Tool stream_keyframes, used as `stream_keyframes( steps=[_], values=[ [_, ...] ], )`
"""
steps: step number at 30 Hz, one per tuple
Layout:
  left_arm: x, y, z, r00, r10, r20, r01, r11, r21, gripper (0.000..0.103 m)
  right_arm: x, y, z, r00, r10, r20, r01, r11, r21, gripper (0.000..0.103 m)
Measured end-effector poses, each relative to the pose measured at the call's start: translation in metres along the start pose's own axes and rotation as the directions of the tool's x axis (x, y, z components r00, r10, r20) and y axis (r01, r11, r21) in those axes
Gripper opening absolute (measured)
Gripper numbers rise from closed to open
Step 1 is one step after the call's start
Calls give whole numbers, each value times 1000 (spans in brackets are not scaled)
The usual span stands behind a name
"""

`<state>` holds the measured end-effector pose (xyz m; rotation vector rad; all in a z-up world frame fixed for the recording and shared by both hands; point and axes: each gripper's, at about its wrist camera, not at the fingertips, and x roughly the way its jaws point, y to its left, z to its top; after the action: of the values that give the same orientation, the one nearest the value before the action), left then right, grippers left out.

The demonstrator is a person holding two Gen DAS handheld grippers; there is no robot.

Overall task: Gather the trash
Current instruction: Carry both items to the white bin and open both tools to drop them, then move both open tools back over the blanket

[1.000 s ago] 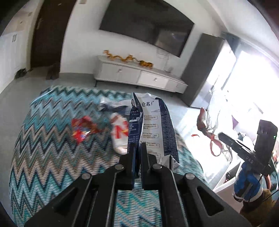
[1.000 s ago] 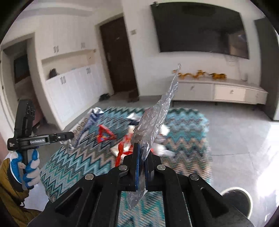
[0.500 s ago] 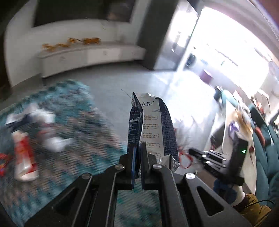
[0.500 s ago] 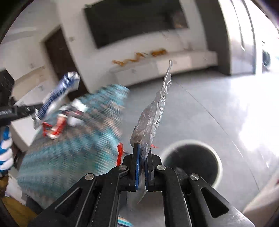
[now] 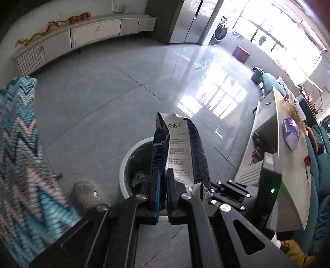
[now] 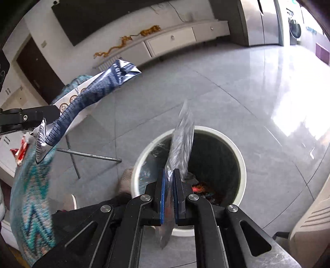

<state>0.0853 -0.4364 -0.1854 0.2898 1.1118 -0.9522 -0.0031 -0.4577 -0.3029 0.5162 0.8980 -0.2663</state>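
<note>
Left claw (image 5: 163,181) pinches one blue packet (image 5: 181,148); right claw (image 6: 169,181) pinches one clear wrapper (image 6: 181,144); one bin (image 6: 239,156).

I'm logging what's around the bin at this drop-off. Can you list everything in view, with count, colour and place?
snack bag: one, dark blue and white, pinched in the left claw above the bin
clear wrapper: one, transparent, pinched in the right claw over the bin
trash bin: one, white rim, dark liner, on the floor, some trash already inside
zigzag cloth: one, teal and white, at the left edge
red wrapper: one, red, on the cloth
TV cabinet: one, white, along the far wall
dragon ornaments: gold, on the cabinet; count unclear
TV: one, black, on the wall
left claw: shut on the snack bag
right claw: shut on the clear wrapper
</note>
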Motion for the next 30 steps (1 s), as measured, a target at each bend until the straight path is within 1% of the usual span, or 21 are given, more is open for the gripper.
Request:
stream_keyframes(
  steps=[5,7,9,10,12,13,14,16,20,22,24,27,29,30],
  values=[
    [30,1,11,1000,-2,-26,1,999,-38,8,18,-13,-1,999,-26,-25,26,999,34,9],
    [35,5,11,999,-26,-35,24,998,-59,8,20,-15,-4,999,-38,-27,39,998,48,20],
    [35,9,13,998,-55,-39,52,996,-77,11,17,-18,-5,999,-48,-24,49,997,62,23],
    [33,10,13,997,-61,-39,58,995,-79,14,14,-20,-6,998,-52,-21,53,996,68,23],
    [26,12,13,998,-59,-25,57,995,-77,34,6,-20,-6,998,-59,-12,59,995,78,26],
    [20,12,13,998,-57,-10,56,996,-75,38,0,-21,-6,998,-61,-2,61,994,86,30],
    [13,12,12,999,-52,6,52,996,-70,40,-4,-21,-7,998,-62,7,61,994,92,32],
    [-2,13,10,999,-39,34,41,998,-56,40,-15,-19,-5,997,-65,30,62,993,100,39],
    [-40,17,6,994,-5,113,10,999,-41,41,-51,-7,4,992,-72,105,62,993,104,45],
    [-66,18,3,984,28,174,-22,999,-38,41,-74,8,10,985,-74,157,60,994,91,50],
    [-93,19,-3,968,61,244,-55,998,-32,41,-97,22,17,976,-73,207,60,996,70,52],
    [-134,29,-16,933,104,344,-89,994,-58,41,-128,47,22,960,-56,273,49,998,32,54],
    [-161,35,-27,904,135,406,-109,990,-86,41,-149,70,25,948,-39,317,43,999,-6,54],
    [-177,40,-35,885,159,438,-128,987,-99,41,-157,79,26,942,-28,333,37,999,-21,54]
  ],
)
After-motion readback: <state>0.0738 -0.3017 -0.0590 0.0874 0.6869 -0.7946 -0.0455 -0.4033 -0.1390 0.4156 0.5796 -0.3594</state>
